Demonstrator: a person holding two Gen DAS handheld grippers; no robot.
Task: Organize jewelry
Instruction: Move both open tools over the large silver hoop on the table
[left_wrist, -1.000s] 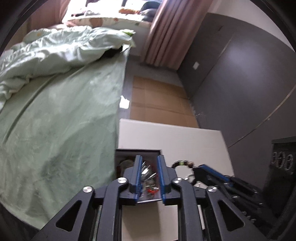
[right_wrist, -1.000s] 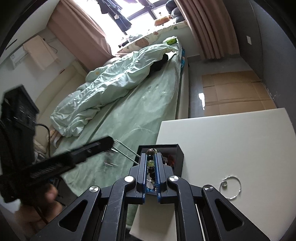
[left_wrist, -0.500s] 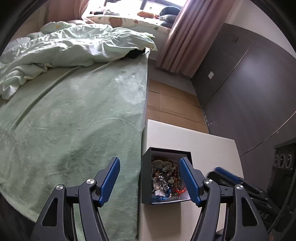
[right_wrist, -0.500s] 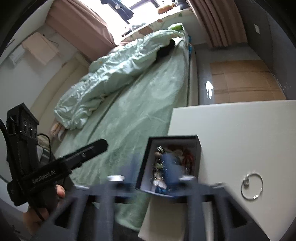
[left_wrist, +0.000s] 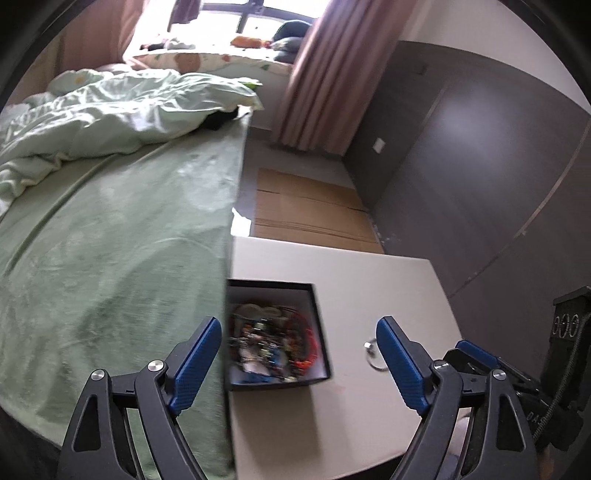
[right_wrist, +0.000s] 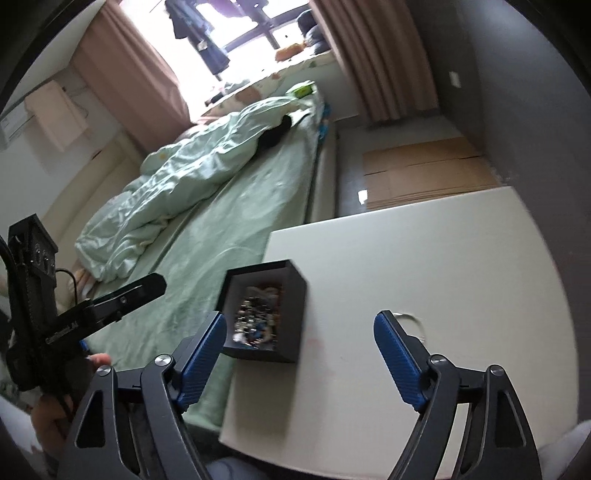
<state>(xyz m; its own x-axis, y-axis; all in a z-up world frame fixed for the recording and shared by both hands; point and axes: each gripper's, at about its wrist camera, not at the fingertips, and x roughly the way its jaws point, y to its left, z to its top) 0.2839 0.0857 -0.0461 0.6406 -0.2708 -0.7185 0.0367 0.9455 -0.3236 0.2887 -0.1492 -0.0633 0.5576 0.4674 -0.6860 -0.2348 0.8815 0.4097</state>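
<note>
While both claws hovered above the white table, the layout read as follows:
Table (left_wrist: 369, 406): white, set against the green bed (left_wrist: 110, 258).
Box (left_wrist: 317, 332): black, open-topped, at the table's left edge, heaped with jewelry (left_wrist: 271, 341).
Left gripper (left_wrist: 299, 363): jaws wide apart, empty, straddling the box.
Right gripper (right_wrist: 300, 360): jaws wide apart, empty.
Ring (left_wrist: 373, 356): loose, right of the box, just beside the left gripper's right finger; right gripper judged nearer.

Both claws gape wide and empty, the left claw (left_wrist: 297, 362) and right claw (right_wrist: 299, 356) held side by side, blue-padded fingers (left_wrist: 197, 358) splayed apart.
</note>
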